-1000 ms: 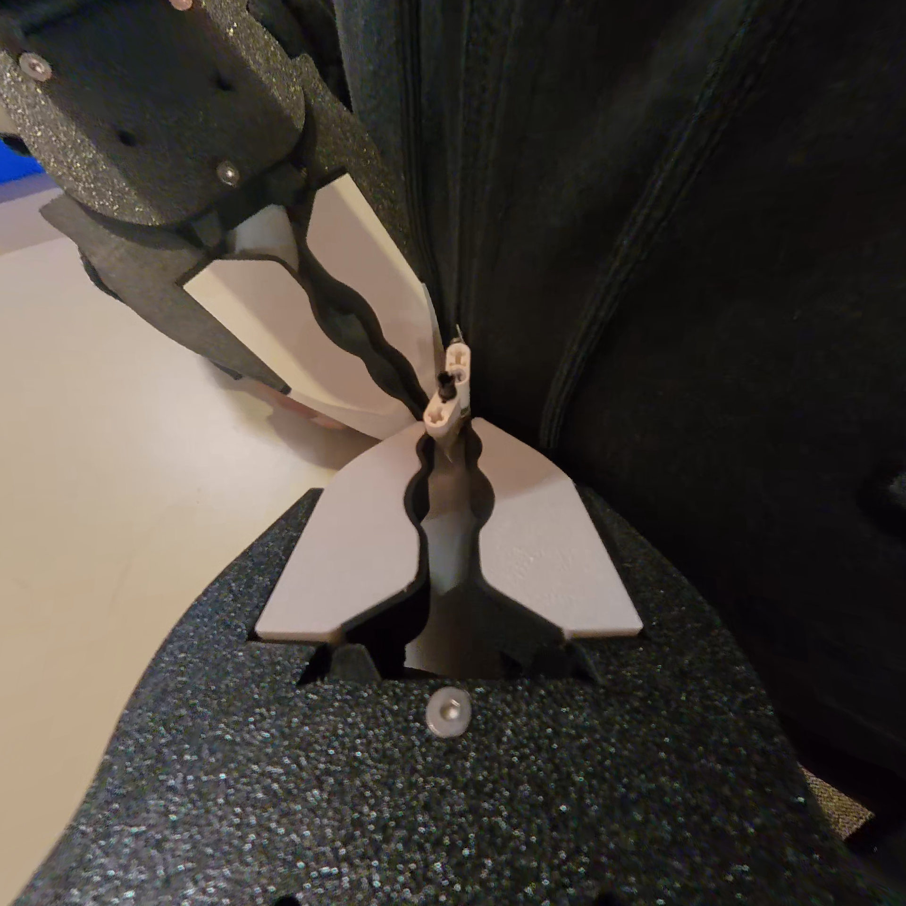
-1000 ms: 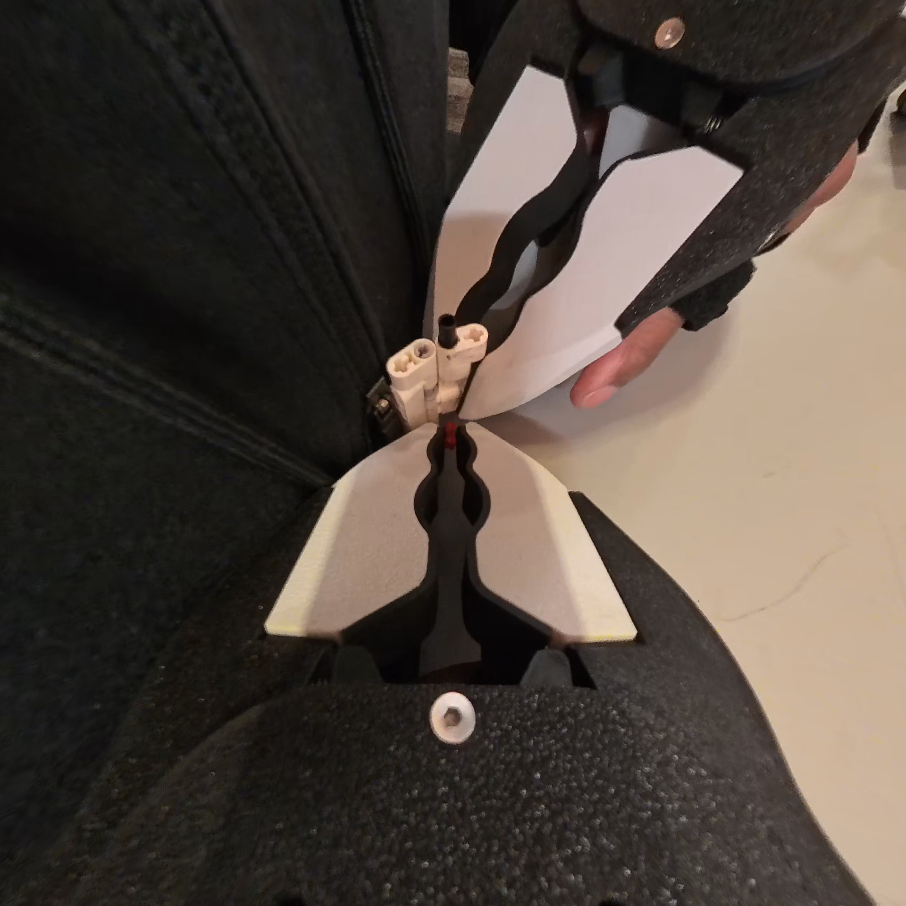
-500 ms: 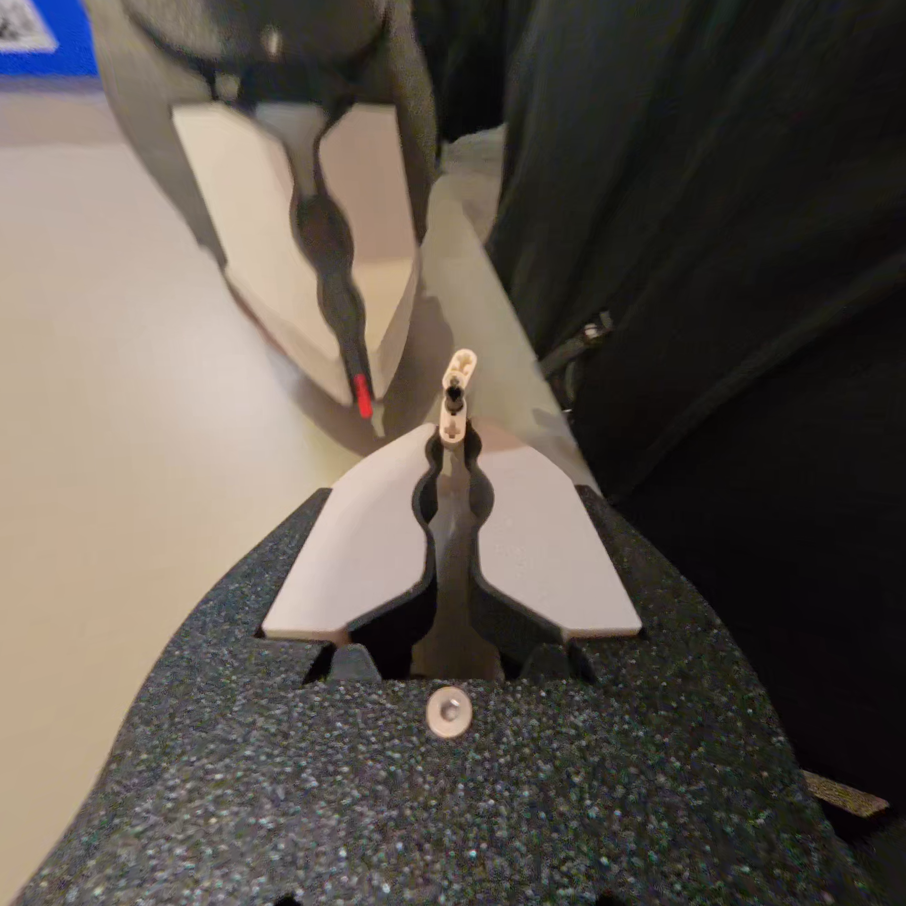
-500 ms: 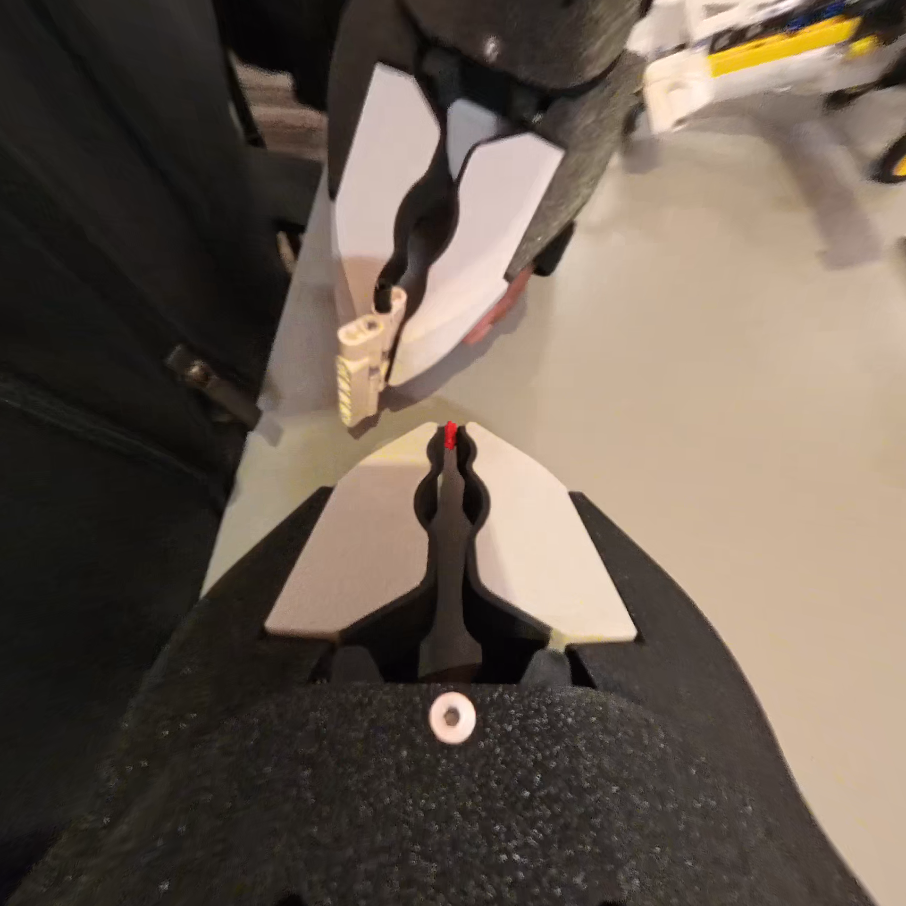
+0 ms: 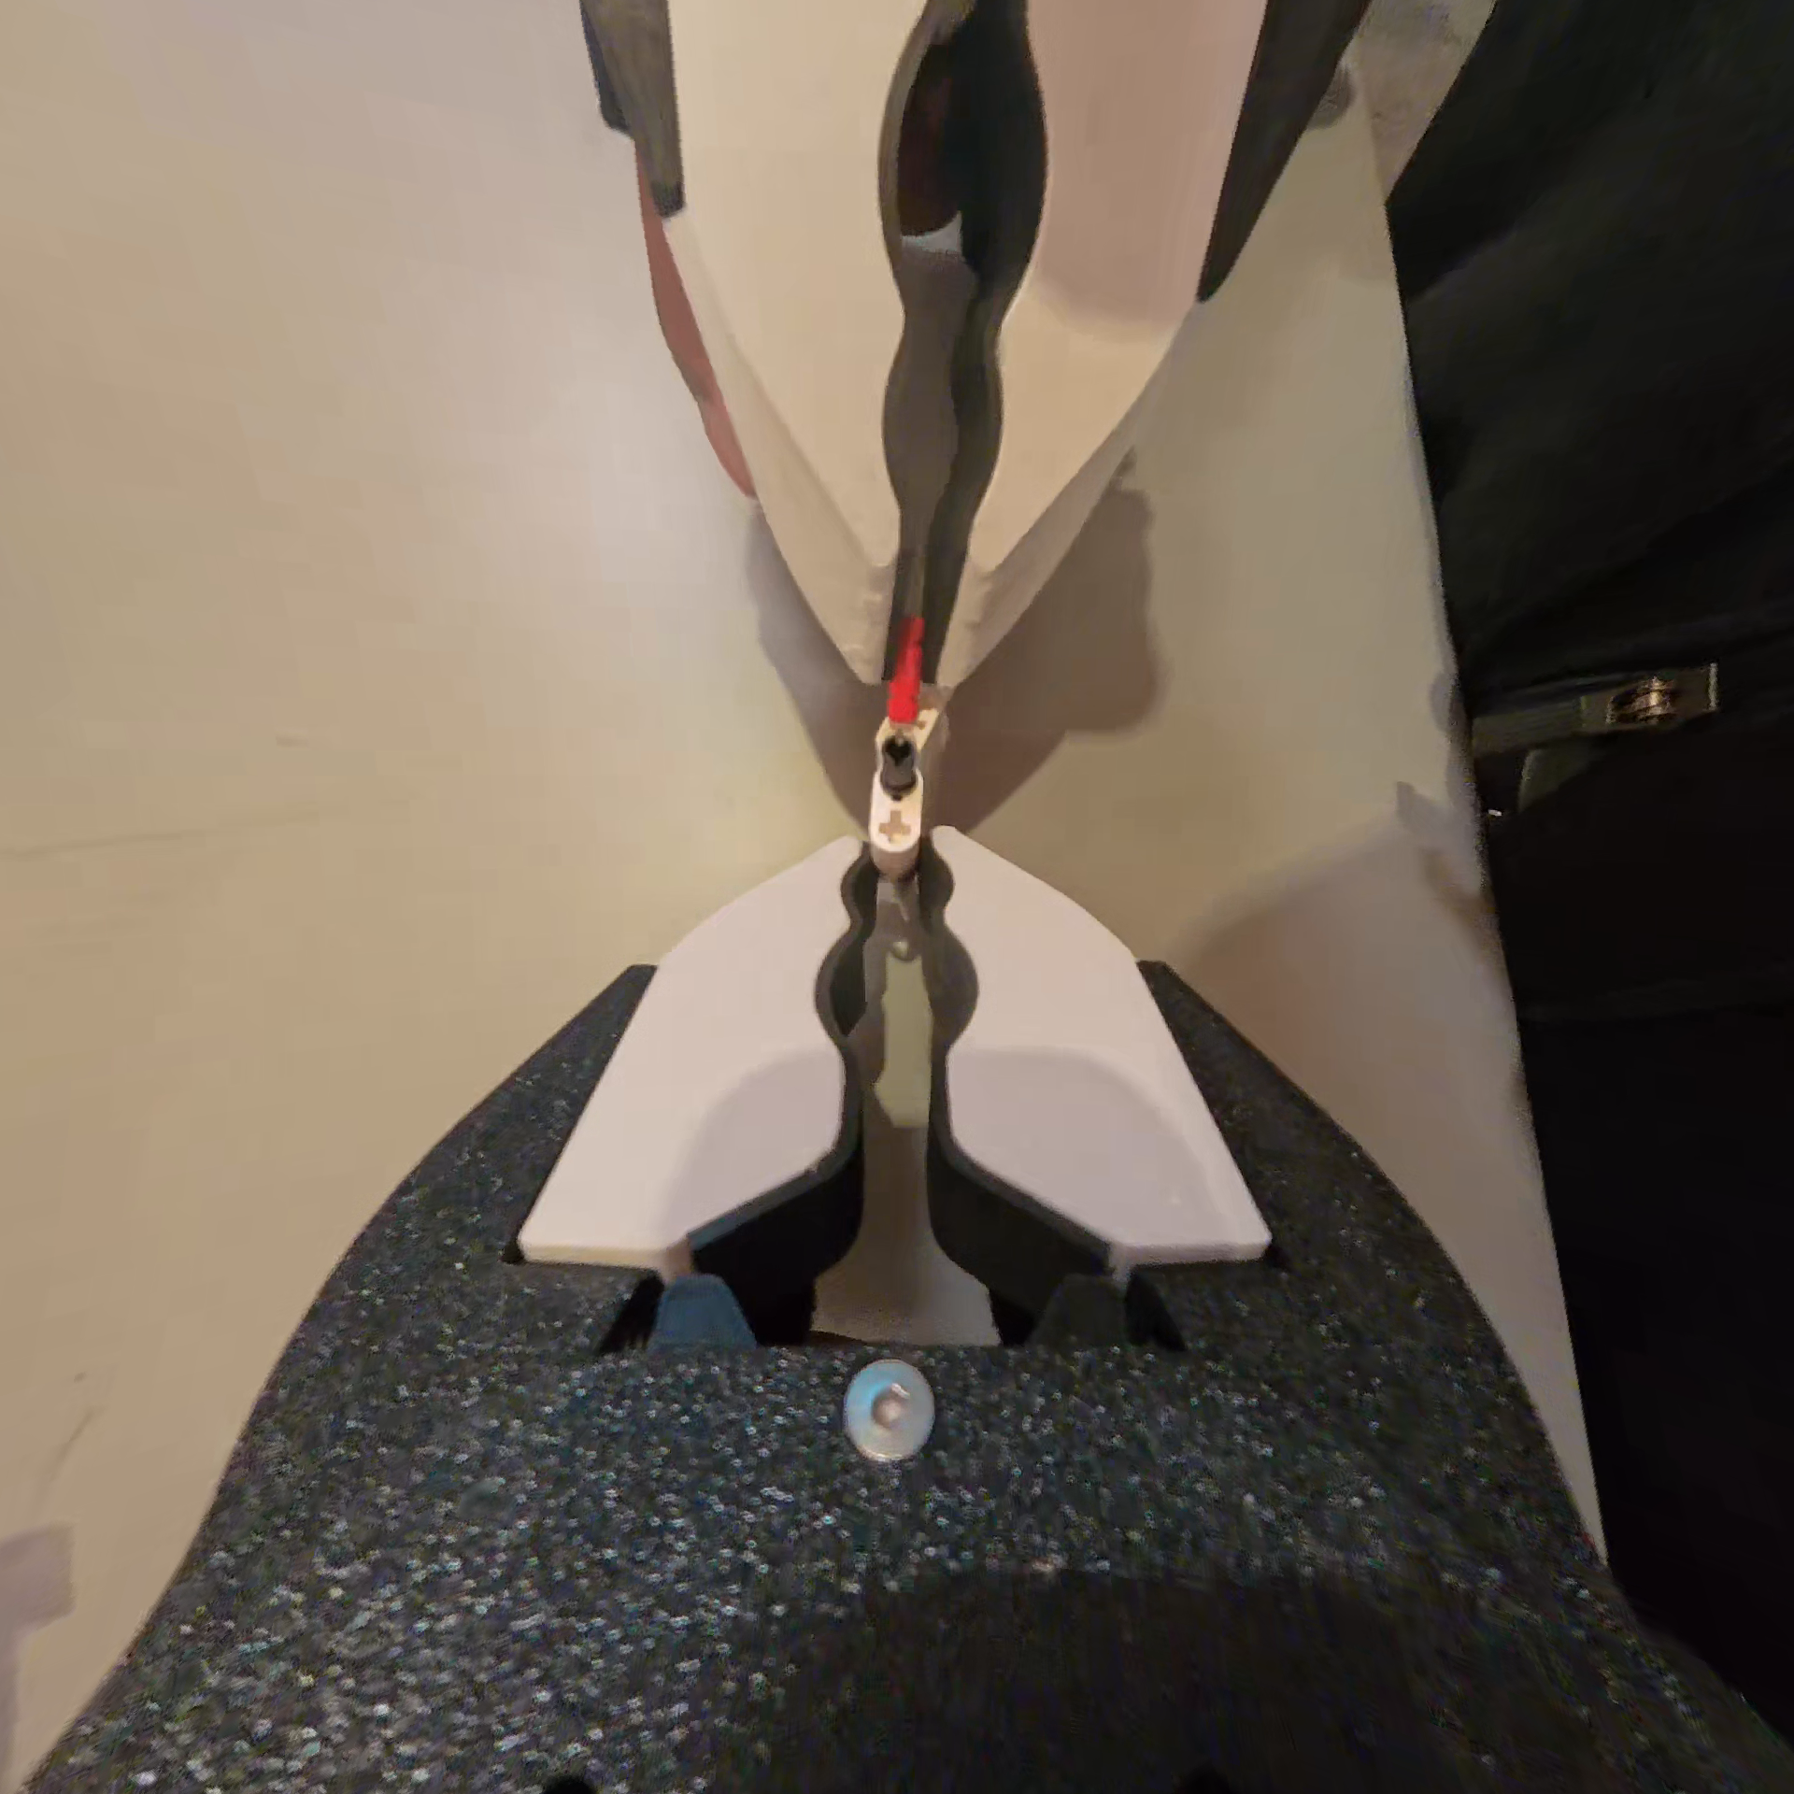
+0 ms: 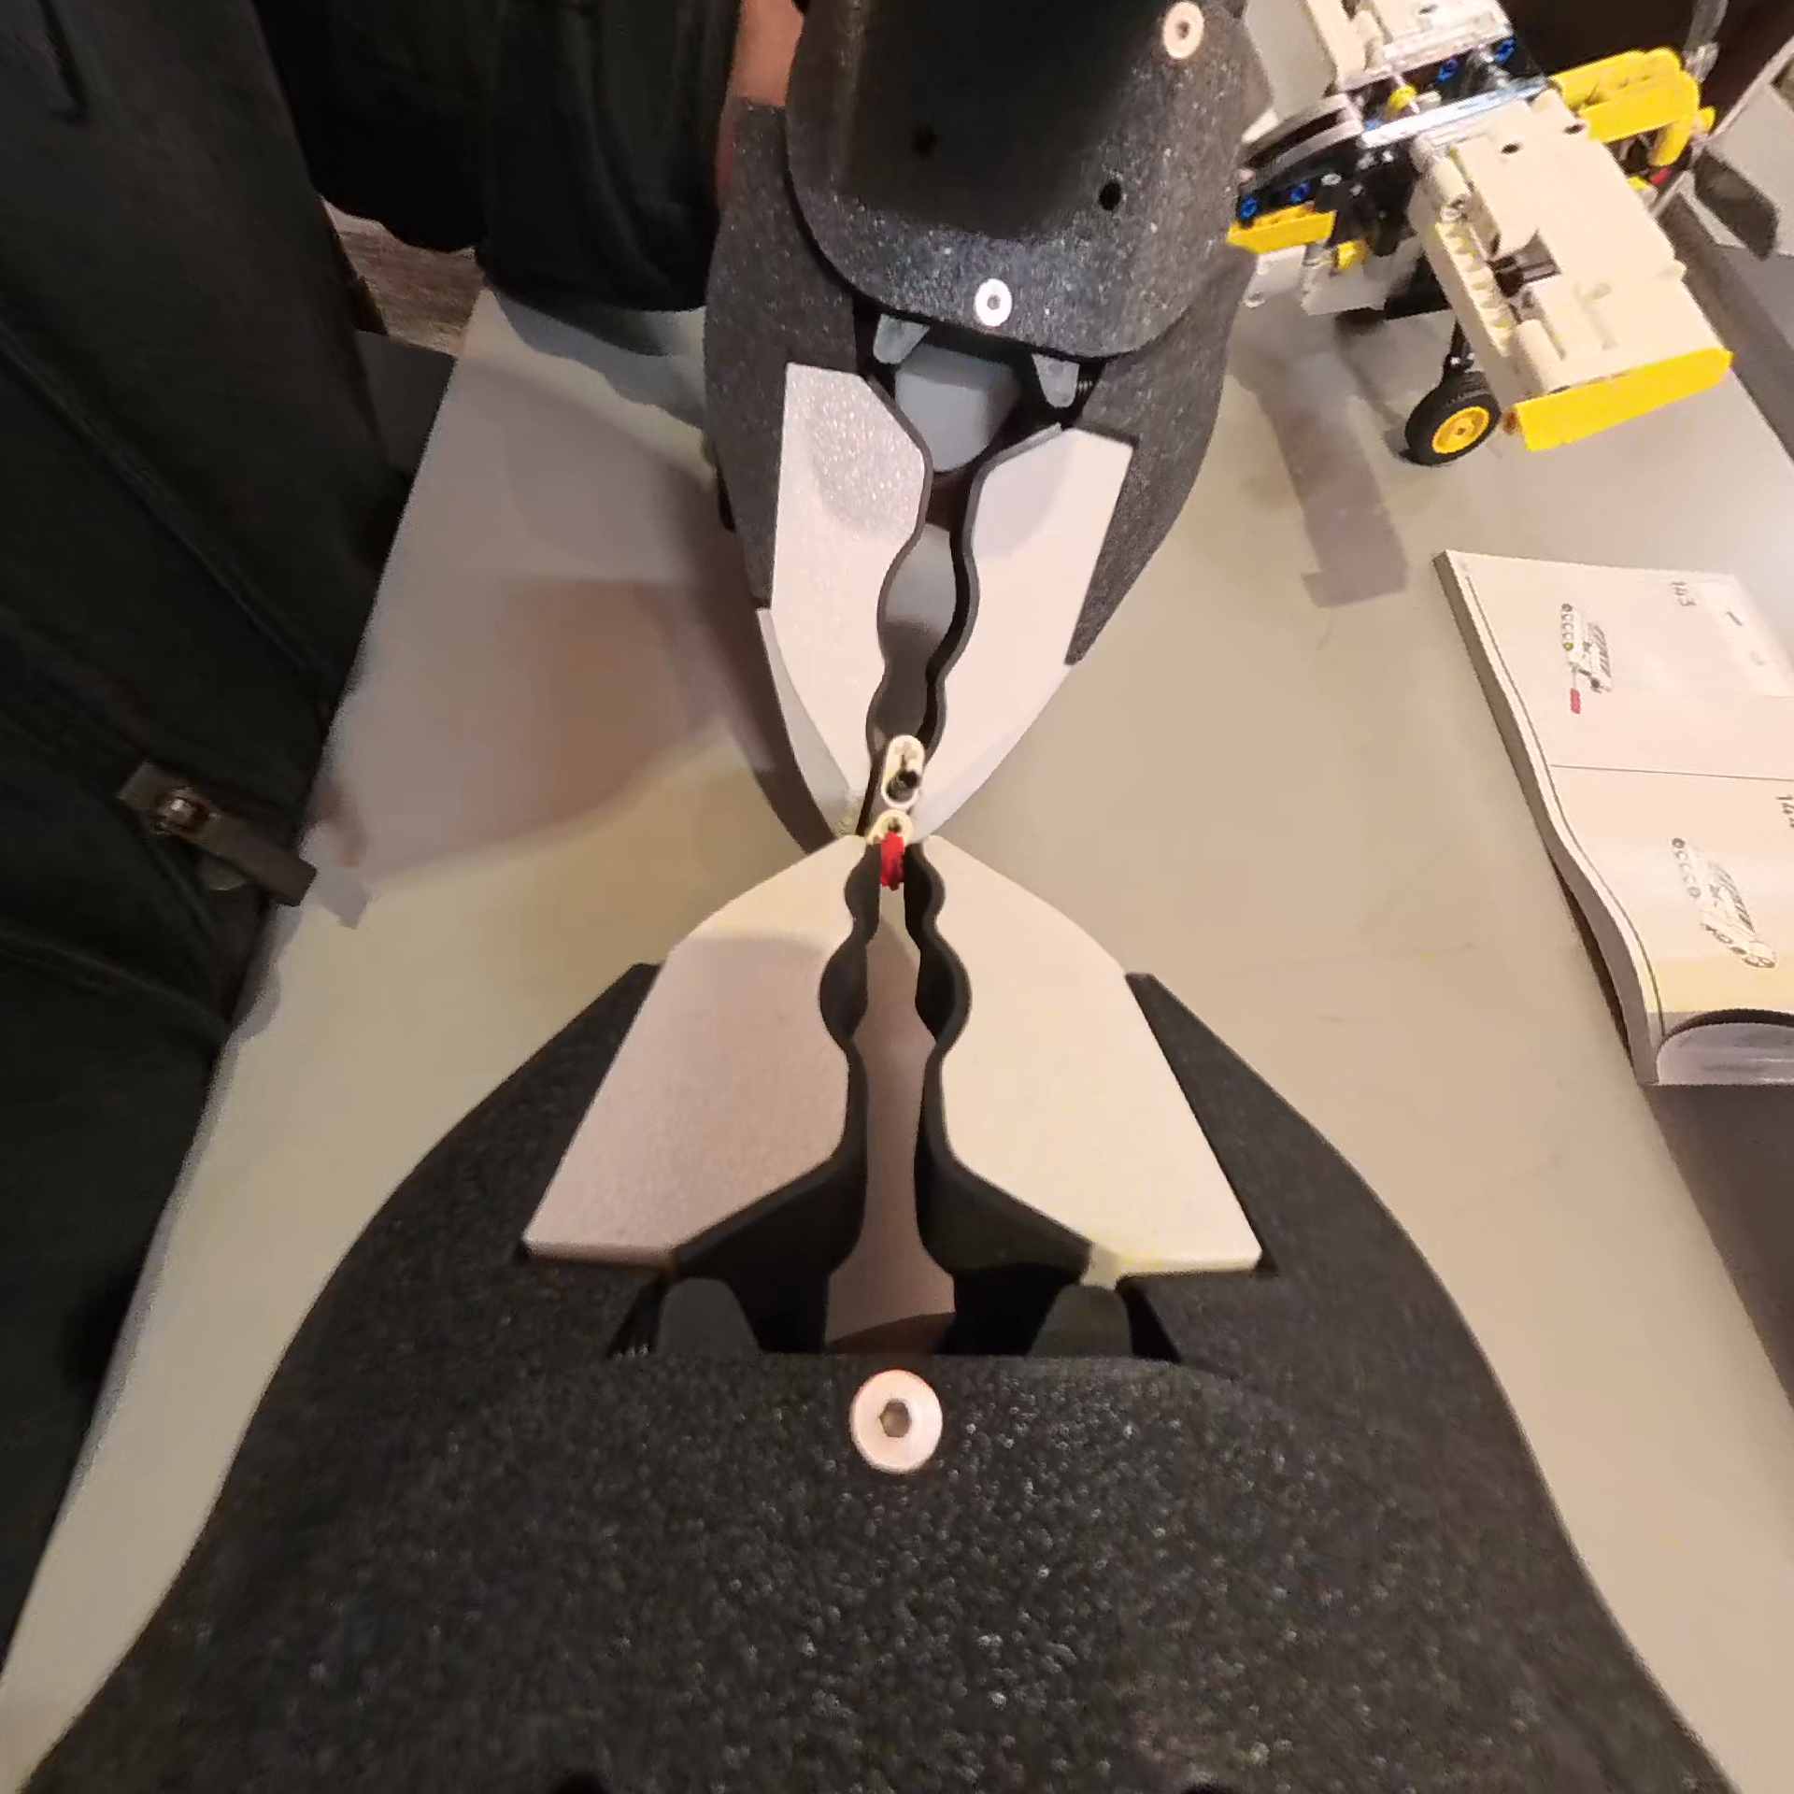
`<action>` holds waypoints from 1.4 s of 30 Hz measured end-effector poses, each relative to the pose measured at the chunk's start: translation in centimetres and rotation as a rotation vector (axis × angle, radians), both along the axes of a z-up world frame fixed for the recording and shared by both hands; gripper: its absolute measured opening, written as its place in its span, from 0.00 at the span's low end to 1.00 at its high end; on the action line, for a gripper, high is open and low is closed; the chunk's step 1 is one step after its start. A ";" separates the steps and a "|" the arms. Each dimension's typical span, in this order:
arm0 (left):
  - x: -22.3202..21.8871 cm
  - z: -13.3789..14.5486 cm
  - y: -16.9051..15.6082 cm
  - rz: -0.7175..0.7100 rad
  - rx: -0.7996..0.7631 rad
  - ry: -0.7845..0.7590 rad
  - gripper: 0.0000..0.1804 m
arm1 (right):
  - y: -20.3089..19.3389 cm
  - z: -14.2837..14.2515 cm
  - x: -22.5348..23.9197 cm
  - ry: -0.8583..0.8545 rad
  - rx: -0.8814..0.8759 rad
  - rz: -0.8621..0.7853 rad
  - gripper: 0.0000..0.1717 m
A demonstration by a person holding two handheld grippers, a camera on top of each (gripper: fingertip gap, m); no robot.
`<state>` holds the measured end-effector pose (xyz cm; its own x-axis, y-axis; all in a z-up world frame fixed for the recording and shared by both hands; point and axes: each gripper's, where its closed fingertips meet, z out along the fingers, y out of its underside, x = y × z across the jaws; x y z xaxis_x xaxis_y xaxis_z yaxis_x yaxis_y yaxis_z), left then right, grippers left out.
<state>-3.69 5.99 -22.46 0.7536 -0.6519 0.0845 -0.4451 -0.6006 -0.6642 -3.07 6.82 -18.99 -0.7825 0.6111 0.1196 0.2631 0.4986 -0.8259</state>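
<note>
Between facing tips, left tool [image 5: 898,854] pinches beige beam [image 5: 898,791]; right tool [image 6: 888,854] pinches red pin [image 6: 888,859].

Pale table [image 6: 1262,922], open booklet [image 6: 1650,777], brick vehicle [image 6: 1514,243]

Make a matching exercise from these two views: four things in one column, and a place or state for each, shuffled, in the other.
1. beige beam
2. red pin
3. open booklet
4. yellow and white brick vehicle

a. lying on the table, right side
b. pinched in the left tool
c. standing at the far right of the table
d. pinched in the right tool

Pairs: 1-b, 2-d, 3-a, 4-c
</note>
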 end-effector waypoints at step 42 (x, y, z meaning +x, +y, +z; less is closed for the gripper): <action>-1.6 0.9 2.5 0.208 0.185 -0.258 0.04 | 2.3 -3.5 -0.4 -0.204 -0.133 -0.188 0.03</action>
